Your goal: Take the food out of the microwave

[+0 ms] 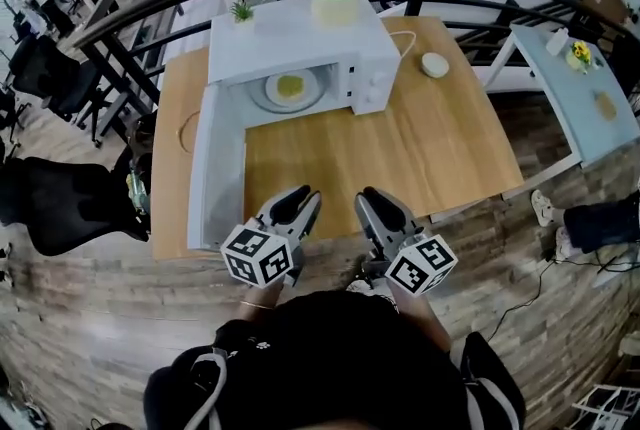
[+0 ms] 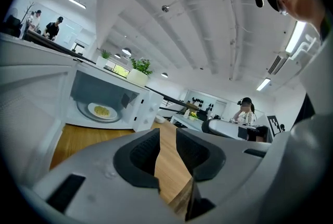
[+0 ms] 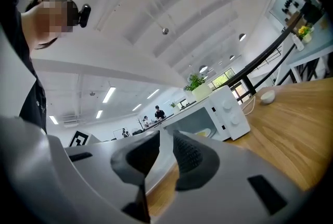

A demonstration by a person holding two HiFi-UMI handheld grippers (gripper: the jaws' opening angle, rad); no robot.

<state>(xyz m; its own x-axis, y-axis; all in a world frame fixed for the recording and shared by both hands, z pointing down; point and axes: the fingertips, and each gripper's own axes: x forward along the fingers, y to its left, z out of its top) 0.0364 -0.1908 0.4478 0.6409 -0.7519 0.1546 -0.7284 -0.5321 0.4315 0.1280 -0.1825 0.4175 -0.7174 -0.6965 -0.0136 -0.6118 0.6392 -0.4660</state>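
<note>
Clearly, the job has not begun: the pale round plate with its flat yellow food sits on the floor of the white boxy microwave, well inside the cavity. The microwave's white door is swung fully open on its left side and reaches out towards the person along the light wooden worktop.

Both grippers hover at the near edge of the worktop, well apart from the oven. The left gripper has its jaws parted by a narrow gap, with only bare worktop showing between them. The right gripper is likewise slightly parted and holds nothing.

The food lies straight ahead of the left gripper, which lines up almost directly with the cavity opening. The right gripper points more towards the control-knob side, so it would have to angle leftwards. The left gripper looks the better placed of the two, though the open door runs just beside its line of travel. The plate is round, so no approach angle is favoured; a low, level entry under the cavity roof seems called for.
</note>
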